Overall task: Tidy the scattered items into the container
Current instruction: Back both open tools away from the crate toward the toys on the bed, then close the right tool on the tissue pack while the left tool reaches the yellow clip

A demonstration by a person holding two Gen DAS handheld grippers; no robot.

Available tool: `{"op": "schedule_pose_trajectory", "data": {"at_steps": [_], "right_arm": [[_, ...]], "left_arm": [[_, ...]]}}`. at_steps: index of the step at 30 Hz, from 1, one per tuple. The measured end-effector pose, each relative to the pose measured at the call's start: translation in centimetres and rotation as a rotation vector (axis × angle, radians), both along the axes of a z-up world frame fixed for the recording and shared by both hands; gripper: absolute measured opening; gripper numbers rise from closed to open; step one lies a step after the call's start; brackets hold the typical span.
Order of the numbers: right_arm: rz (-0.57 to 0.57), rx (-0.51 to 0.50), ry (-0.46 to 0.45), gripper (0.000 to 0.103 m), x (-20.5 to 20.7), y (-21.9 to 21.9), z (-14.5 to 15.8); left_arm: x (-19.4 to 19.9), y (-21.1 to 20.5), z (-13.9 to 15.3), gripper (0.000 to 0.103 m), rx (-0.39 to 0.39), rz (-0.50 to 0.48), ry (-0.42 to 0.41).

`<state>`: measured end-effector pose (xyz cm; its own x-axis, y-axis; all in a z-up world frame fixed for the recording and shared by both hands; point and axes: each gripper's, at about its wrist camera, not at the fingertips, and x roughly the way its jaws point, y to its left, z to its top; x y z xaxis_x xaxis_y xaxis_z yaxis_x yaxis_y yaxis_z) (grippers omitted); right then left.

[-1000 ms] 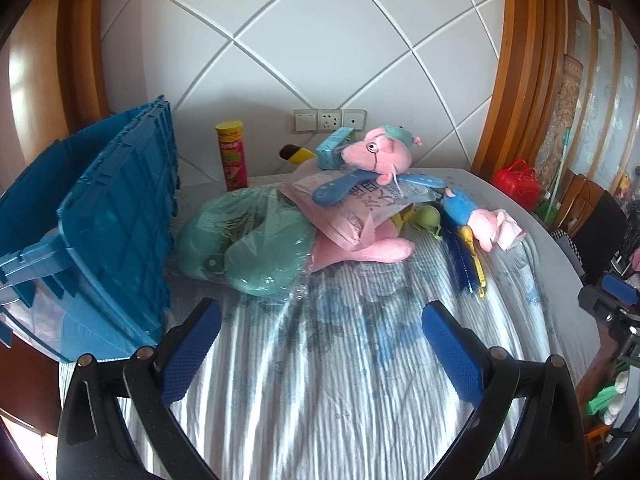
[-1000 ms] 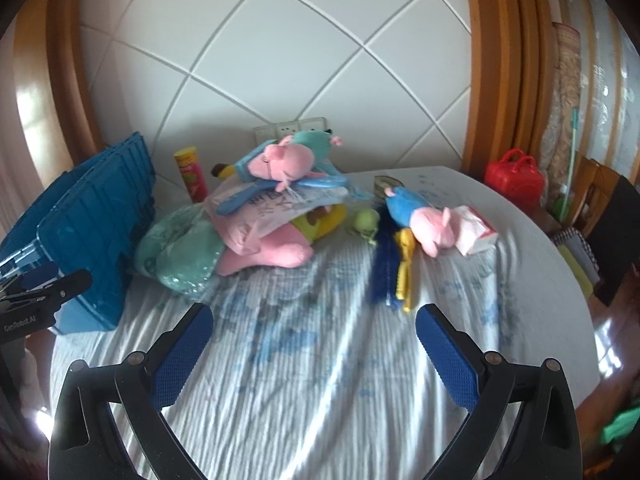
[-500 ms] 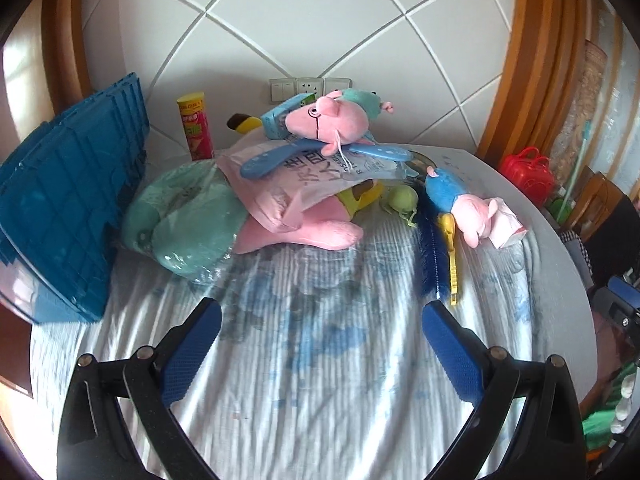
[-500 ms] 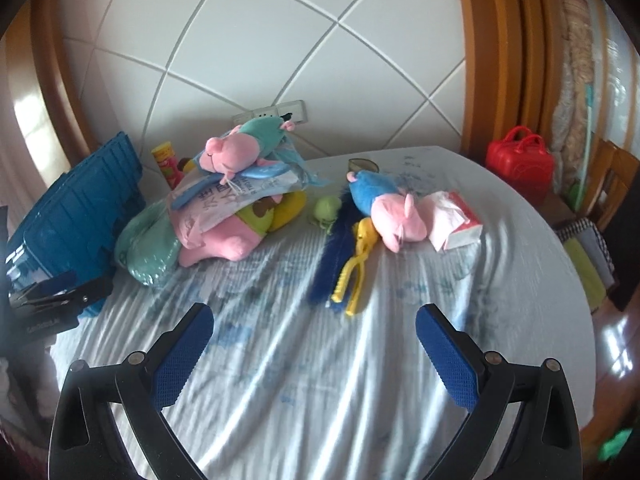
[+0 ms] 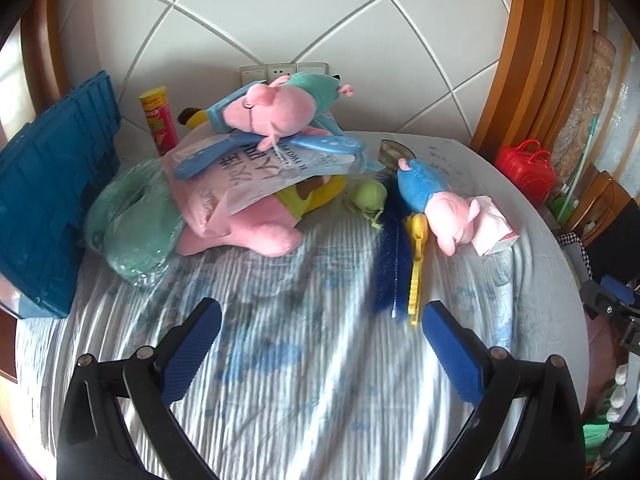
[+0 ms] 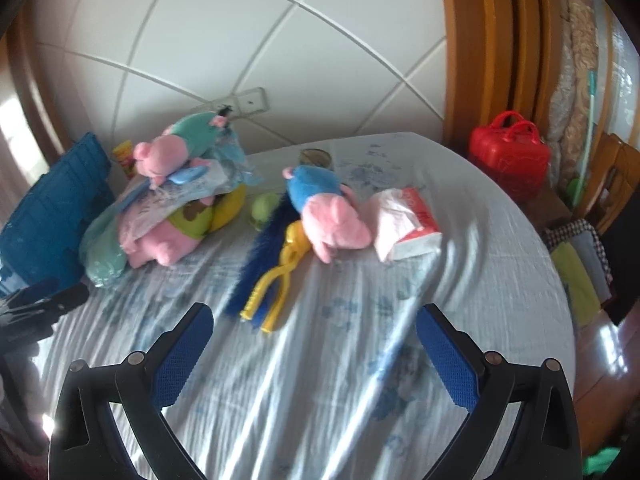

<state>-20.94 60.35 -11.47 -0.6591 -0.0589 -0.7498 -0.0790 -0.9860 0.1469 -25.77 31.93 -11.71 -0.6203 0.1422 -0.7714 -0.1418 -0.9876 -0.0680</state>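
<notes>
A blue crate stands at the table's left. Beside it lies a heap: a green bagged cushion, a large pink plush, a printed bag and a pink pig plush in a teal top. To the right lie a blue-bodied pig plush, a blue brush, yellow tongs and a tissue pack. My left gripper and right gripper hover open over bare cloth, holding nothing.
A red-and-yellow snack can stands by the wall. A green ball lies near the brush. The round table has a striped cloth. A red case and chairs sit beyond its right edge.
Both views have swung to the right. The crate has slid toward the left edge, and the small pig plush, brush, tongs and tissue pack are now closer to centre. Both grippers stay open.
</notes>
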Motion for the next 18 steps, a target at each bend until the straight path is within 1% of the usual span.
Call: {"op": "schedule_pose_trajectory", "data": {"at_steps": [3, 5, 10, 13, 16, 17, 18], "right_arm": [[-0.021, 0.027, -0.001, 0.103, -0.6, 1.4, 0.2], [-0.041, 0.026, 0.006, 0.103, -1.0, 2.8, 0.2], [-0.037, 0.013, -0.036, 0.103, -3.2, 6.4, -1.3], [0.0, -0.007, -0.064, 0.103, -5.6, 8.6, -2.7], [0.08, -0.004, -0.089, 0.103, -7.5, 10.3, -3.9], [0.103, 0.005, -0.093, 0.103, -8.2, 10.8, -4.2], [0.118, 0.009, -0.099, 0.103, -8.7, 11.3, -4.5]], "left_arm": [[-1.3, 1.6, -0.6, 0.102, 0.003, -0.018, -0.019], [-2.1, 2.8, -1.2, 0.102, -0.002, -0.031, -0.038], [-3.8, 6.2, -2.6, 0.102, -0.02, -0.041, -0.075], [-4.5, 8.4, -3.8, 0.102, -0.018, -0.018, -0.098], [-5.2, 11.2, -5.2, 0.102, -0.013, 0.0, -0.124], [-5.5, 12.1, -5.7, 0.1, -0.012, 0.007, -0.133], [-5.8, 13.0, -6.2, 0.094, -0.011, 0.006, -0.143]]}}
